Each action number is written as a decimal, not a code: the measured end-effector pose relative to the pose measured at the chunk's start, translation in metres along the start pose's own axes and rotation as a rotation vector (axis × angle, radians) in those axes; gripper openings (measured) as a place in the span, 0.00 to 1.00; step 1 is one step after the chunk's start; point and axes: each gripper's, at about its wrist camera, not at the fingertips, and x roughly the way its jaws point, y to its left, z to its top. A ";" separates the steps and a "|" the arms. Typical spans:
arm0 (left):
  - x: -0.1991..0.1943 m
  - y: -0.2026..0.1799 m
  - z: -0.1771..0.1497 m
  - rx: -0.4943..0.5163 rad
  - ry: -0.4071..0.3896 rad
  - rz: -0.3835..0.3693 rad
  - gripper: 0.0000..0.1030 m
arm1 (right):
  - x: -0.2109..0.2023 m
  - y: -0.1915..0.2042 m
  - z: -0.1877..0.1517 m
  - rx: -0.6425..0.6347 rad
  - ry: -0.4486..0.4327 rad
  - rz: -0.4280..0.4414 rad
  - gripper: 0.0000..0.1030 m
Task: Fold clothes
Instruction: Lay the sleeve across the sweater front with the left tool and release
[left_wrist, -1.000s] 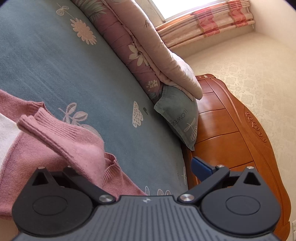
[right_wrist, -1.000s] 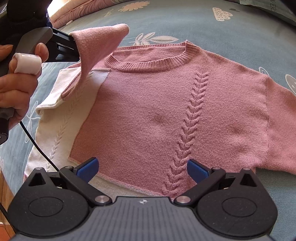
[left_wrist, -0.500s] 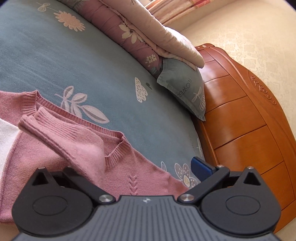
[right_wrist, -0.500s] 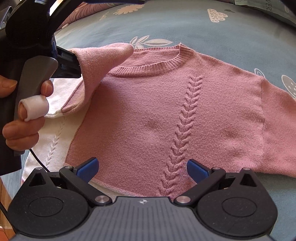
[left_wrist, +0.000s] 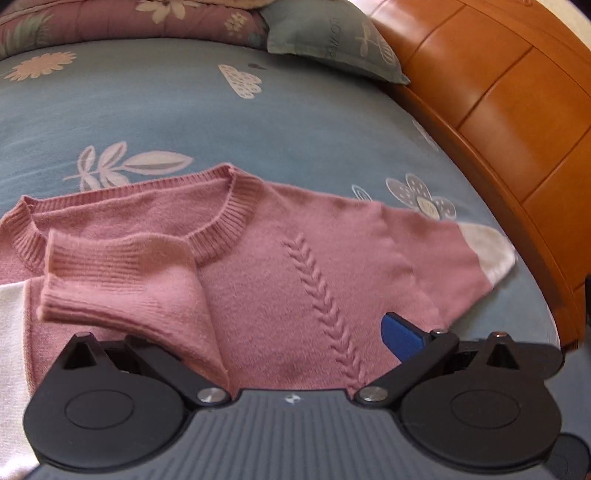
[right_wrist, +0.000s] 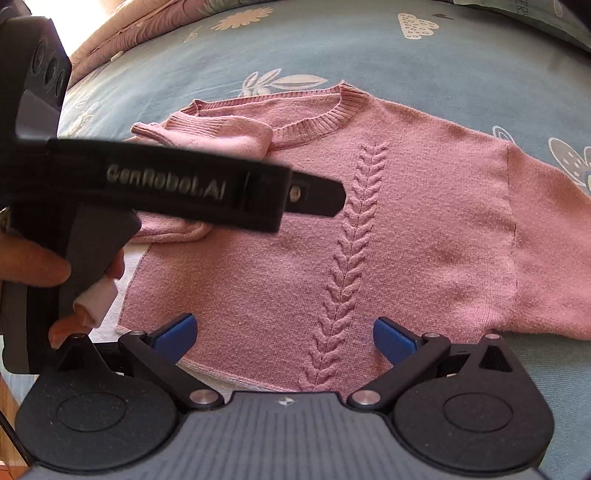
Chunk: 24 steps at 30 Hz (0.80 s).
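Observation:
A pink knit sweater with a braided centre stripe lies flat, front up, on the blue bed sheet. Its pink sleeve is folded across the chest below the ribbed collar. In the left wrist view the sleeve drapes over and hides one finger of my left gripper, whose jaws stand wide apart. From the right wrist view, the left gripper reaches low over the chest, with the sleeve behind it. My right gripper hovers open over the hem, holding nothing. The other sleeve ends in a white cuff.
A wooden headboard runs along the right edge of the bed. A grey-green pillow and a folded floral quilt lie at the far end. A hand grips the left gripper's handle.
The left gripper has swung right across the sweater and down, carrying the raised sleeve onto the chest. The right gripper has barely moved.

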 end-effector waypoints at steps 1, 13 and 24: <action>-0.003 -0.001 -0.002 0.012 0.004 -0.012 0.99 | 0.000 -0.002 -0.001 0.006 -0.001 -0.004 1.00; -0.018 -0.009 0.004 0.040 -0.022 -0.089 0.99 | -0.002 -0.007 -0.009 0.028 0.005 -0.005 1.00; -0.057 0.040 -0.030 -0.069 -0.054 0.082 0.99 | -0.004 -0.005 -0.005 0.025 -0.022 0.003 1.00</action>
